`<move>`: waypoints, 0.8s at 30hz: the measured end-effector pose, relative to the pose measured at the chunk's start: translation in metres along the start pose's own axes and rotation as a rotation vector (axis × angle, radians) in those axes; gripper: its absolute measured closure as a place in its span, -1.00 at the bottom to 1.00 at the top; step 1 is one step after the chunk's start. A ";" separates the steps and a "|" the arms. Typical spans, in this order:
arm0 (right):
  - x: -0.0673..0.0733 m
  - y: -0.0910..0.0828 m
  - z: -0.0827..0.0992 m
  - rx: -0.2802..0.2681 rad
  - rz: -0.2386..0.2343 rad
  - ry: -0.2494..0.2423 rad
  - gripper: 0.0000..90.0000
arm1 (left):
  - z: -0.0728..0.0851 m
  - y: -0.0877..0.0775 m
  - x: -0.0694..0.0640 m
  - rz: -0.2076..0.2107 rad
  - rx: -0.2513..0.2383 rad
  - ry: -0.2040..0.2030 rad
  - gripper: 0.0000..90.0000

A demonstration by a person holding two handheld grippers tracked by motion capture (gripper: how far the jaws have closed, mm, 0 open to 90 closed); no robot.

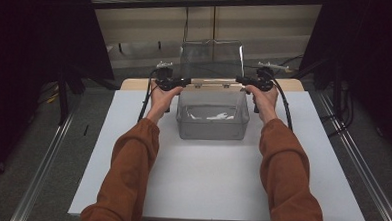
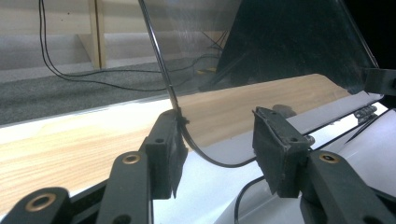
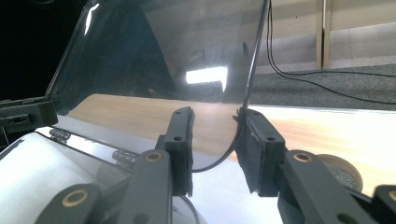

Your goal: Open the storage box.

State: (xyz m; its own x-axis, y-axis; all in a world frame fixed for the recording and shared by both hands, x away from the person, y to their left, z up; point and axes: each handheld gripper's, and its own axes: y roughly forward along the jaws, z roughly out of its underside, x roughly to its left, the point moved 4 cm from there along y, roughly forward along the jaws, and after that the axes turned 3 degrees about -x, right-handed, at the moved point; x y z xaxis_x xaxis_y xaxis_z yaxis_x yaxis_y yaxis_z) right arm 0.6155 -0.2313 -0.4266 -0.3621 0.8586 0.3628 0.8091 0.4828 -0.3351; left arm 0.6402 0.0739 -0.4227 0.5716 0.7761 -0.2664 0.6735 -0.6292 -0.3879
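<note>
Two arms in rust-brown sleeves (image 1: 131,163) reaching up from the bottom of the high view, over a wide bare stretch of white table top (image 1: 206,181) — lots of free room there, and on both sides too. Farther up, in the middle of the table, a clear plastic box (image 1: 213,116) with see-through walls. Just behind it, its clear lid (image 1: 211,58) swung up and standing nearly straight, joined to the back rim of the box by small metal hinges (image 3: 121,156).

Left gripper (image 2: 217,140) at the lid's left bottom corner, right gripper (image 3: 212,140) at the lid's right bottom corner. In the left gripper view, the rounded lid corner sitting between two spread jaws — thin edge brushing the left pad, a clear gap to the right pad, no pinch. In the right gripper view, the same thing flipped: lid edge right against the right pad, a gap before the left pad, jaws spread, no squeeze.

Past the lid, a strip of light wooden board (image 2: 93,140) along the far edge of the table. Beyond that, grey carpet floor (image 2: 70,88) with black cables (image 2: 56,70) lying on it, then a pale wall.

No words or labels to read anywhere.
</note>
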 end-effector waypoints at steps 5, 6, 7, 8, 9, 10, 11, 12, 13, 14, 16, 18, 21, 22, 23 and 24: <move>0.000 0.001 0.001 0.028 -0.004 -0.017 0.34 | 0.001 0.001 0.001 -0.009 -0.003 -0.013 0.11; 0.000 0.001 0.001 0.028 -0.006 -0.013 0.35 | 0.001 0.001 0.001 -0.009 -0.002 -0.011 0.11; 0.000 0.001 0.001 0.027 -0.006 -0.005 0.35 | 0.001 0.001 0.001 -0.009 -0.001 -0.011 0.10; 0.000 0.002 0.001 0.028 -0.007 -0.004 0.35 | 0.001 0.001 0.001 -0.009 0.001 -0.010 0.10; 0.000 0.002 0.001 0.027 -0.008 -0.003 0.34 | 0.001 0.000 0.001 -0.009 0.002 -0.010 0.10; 0.000 0.002 0.001 0.027 -0.008 -0.003 0.34 | 0.001 0.000 0.001 -0.010 0.002 -0.010 0.10; 0.000 0.002 0.001 0.027 -0.008 -0.003 0.34 | 0.001 0.001 0.001 -0.012 0.000 -0.012 0.10; 0.000 0.002 0.001 0.026 -0.008 -0.007 0.34 | 0.000 0.000 0.000 -0.015 0.005 -0.012 0.10; -0.001 0.003 0.001 0.028 -0.009 -0.007 0.34 | 0.000 0.000 0.000 -0.014 0.005 -0.012 0.10; -0.001 0.003 0.001 0.027 -0.012 -0.004 0.34 | 0.000 0.001 0.001 -0.011 0.004 -0.016 0.09; -0.001 0.003 0.001 0.030 -0.007 0.000 0.32 | 0.001 0.001 0.002 -0.009 0.006 -0.027 0.08; -0.001 0.004 0.001 0.031 -0.007 0.004 0.32 | 0.001 0.001 0.002 -0.004 0.005 -0.036 0.07; -0.001 0.004 0.001 0.033 -0.004 0.011 0.32 | 0.001 0.002 0.002 -0.003 0.004 -0.038 0.06; -0.001 0.003 0.001 0.034 -0.004 0.011 0.32 | 0.001 0.002 0.002 -0.001 0.005 -0.037 0.06; -0.001 0.003 0.001 0.034 -0.002 0.012 0.32 | 0.001 0.002 0.002 -0.002 0.006 -0.038 0.05; 0.000 0.004 0.002 0.035 0.000 0.016 0.31 | 0.001 0.002 0.002 -0.003 0.004 -0.040 0.05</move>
State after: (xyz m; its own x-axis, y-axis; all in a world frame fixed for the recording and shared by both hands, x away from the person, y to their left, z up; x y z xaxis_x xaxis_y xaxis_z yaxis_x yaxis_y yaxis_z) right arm 0.6178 -0.2298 -0.4293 -0.3547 0.8560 0.3762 0.7922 0.4888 -0.3653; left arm 0.6422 0.0737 -0.4250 0.5505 0.7788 -0.3006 0.6729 -0.6271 -0.3924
